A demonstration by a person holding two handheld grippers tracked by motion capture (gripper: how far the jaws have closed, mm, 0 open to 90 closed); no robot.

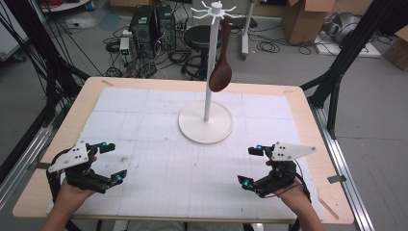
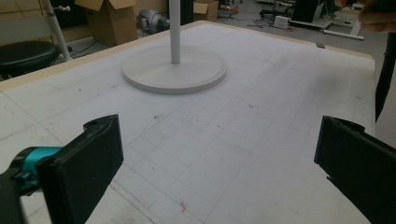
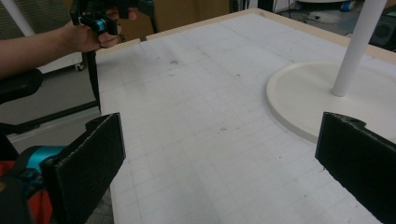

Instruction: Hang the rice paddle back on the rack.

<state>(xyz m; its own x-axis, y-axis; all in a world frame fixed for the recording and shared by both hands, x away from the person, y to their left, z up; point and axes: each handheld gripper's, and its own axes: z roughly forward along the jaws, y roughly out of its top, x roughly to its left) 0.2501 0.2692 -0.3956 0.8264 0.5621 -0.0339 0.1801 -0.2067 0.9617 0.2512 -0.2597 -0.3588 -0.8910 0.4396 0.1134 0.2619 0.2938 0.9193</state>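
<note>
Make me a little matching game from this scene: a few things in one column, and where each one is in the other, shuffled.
Things:
1. wooden spoon
2. white stand
3. left claw
4. right claw

Places or states:
A. open, low over the table's near right part
B. hanging from a hook at the top of the pole
C. standing on its round base at the middle of the table
D. open, low over the table's near left part

Pairs: 1-B, 2-C, 3-D, 4-A

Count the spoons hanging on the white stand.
1. A brown wooden spoon hangs from the top hooks of the white stand, bowl down, right beside the pole. Other hooks look bare.
</note>
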